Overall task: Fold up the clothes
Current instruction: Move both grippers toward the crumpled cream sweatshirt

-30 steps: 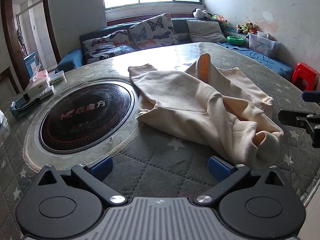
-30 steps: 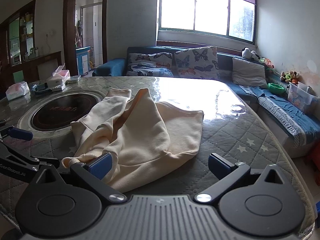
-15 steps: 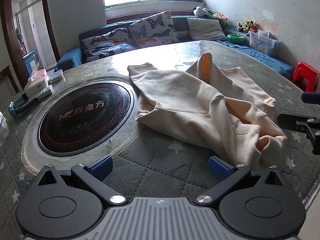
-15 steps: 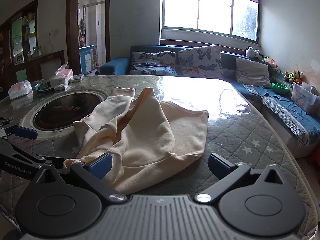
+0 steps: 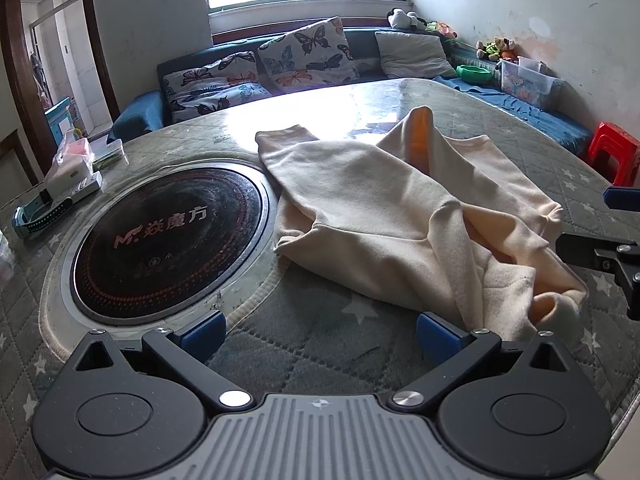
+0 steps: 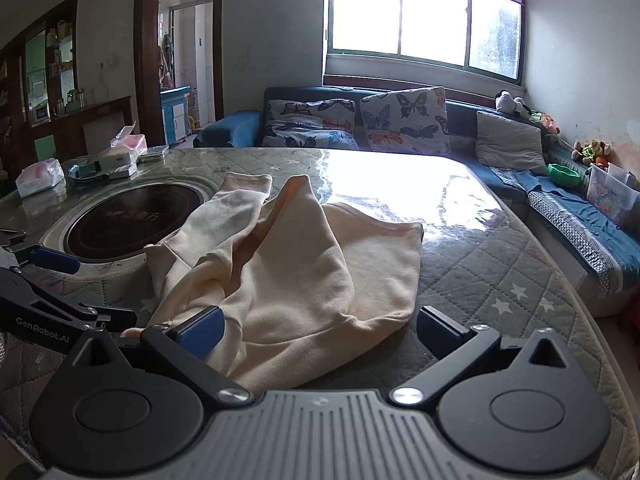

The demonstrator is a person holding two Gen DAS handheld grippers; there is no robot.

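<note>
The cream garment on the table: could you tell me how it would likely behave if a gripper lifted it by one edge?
The garment lies crumpled in soft folds, so it would probably droop and trail. Its fleecy, thick-looking fabric suggests moderate weight and good grip. On the quilted table cover it may drag rather than slide.

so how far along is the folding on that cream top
Nothing looks folded yet: the cream garment lies crumpled on the quilted table, one sleeve reaching toward the round black cooktop. In hand: nothing; the left gripper and right gripper are both open near its closest edge. Grasping, spreading flat and every fold remain.
</note>
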